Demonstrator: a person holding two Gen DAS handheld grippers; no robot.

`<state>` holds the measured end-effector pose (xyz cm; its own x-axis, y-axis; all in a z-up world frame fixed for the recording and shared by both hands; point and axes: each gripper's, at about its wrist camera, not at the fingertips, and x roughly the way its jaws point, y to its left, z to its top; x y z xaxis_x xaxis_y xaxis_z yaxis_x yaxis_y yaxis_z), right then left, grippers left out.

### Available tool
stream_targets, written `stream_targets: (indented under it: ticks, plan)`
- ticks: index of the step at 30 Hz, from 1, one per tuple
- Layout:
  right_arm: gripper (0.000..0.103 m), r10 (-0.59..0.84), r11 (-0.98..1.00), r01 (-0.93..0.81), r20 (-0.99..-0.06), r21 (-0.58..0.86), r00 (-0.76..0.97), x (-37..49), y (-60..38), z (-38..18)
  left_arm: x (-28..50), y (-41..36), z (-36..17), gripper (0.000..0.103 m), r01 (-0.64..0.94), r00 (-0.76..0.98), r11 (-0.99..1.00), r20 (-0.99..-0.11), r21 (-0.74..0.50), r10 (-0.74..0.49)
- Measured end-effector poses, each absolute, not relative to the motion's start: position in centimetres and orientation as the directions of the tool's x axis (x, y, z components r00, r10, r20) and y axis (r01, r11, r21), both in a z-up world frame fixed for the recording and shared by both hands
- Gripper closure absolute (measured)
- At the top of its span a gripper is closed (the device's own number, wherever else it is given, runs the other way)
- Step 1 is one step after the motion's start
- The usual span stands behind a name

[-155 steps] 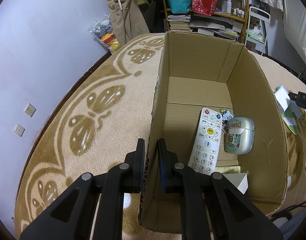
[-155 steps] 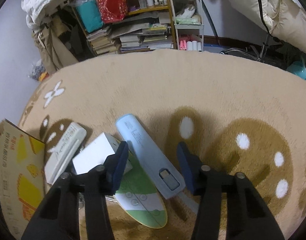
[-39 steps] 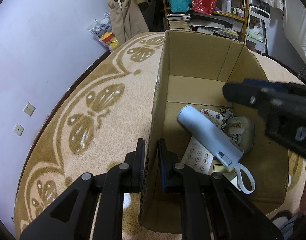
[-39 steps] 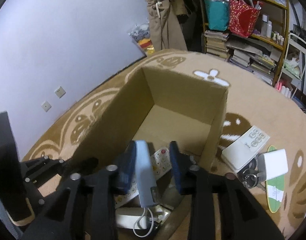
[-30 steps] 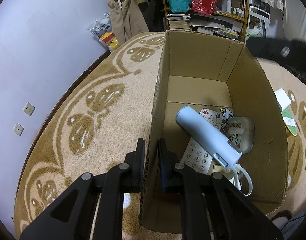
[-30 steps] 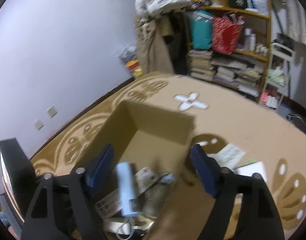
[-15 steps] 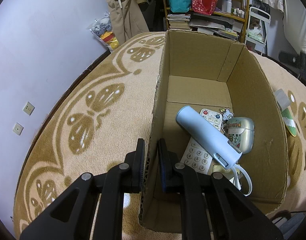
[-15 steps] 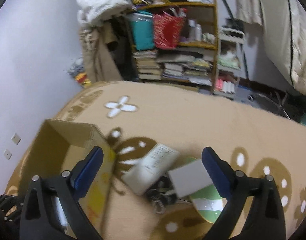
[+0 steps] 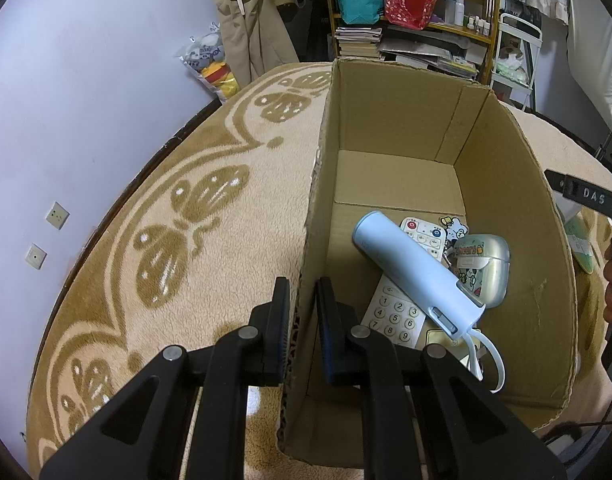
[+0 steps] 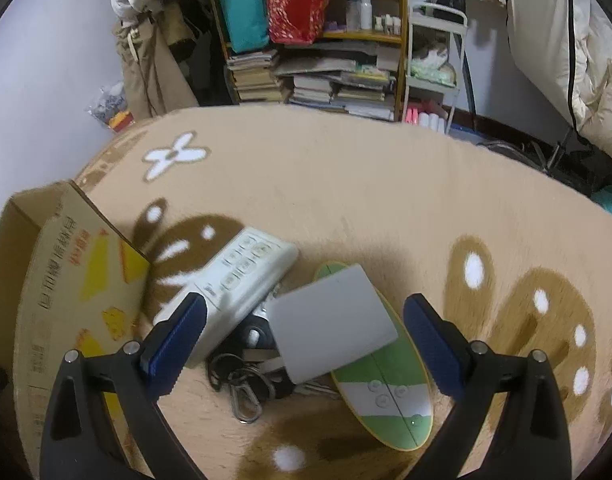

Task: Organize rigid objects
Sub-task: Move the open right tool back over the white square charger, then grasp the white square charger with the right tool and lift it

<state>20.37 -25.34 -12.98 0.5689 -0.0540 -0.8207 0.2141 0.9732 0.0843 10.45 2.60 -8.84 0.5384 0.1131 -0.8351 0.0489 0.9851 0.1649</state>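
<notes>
Lived-in home room, patterned rug (image 10: 346, 184), cluttered bookshelf (image 10: 326, 68), hanging clothes (image 9: 245, 16)

I see the cardboard box (image 9: 514, 208) on the rug (image 9: 209, 216). In it, a capped tube (image 9: 416, 276) lies across a remote control (image 9: 398, 312), a small case (image 9: 484, 268) just right. Outside the box's right wall lie a power strip (image 10: 237, 276), a flat box (image 10: 332, 322) on an oval board (image 10: 390, 396), and what may be keys (image 10: 241, 384).

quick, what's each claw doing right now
Left claw: shut on the box wall.
Right claw: open, empty, above the grey box.
</notes>
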Motion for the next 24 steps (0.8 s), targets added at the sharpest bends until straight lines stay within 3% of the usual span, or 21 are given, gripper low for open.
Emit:
stream_targets:
  ticks: [6,24]
  plan:
    - [0.024,-0.074,0.968,0.243,-0.842,0.069,0.534,20.5,-26.3,-14.5,10.5,2.7,-8.9,0.090,0.049,0.539,0.985,-0.835,0.163,0.112]
    - [0.030,-0.104,0.971,0.237,-0.844,0.028,0.527,20.1,-25.8,-15.3,10.6,2.8,-9.4,0.090,0.045,0.532,0.989,-0.841,0.144,0.098]
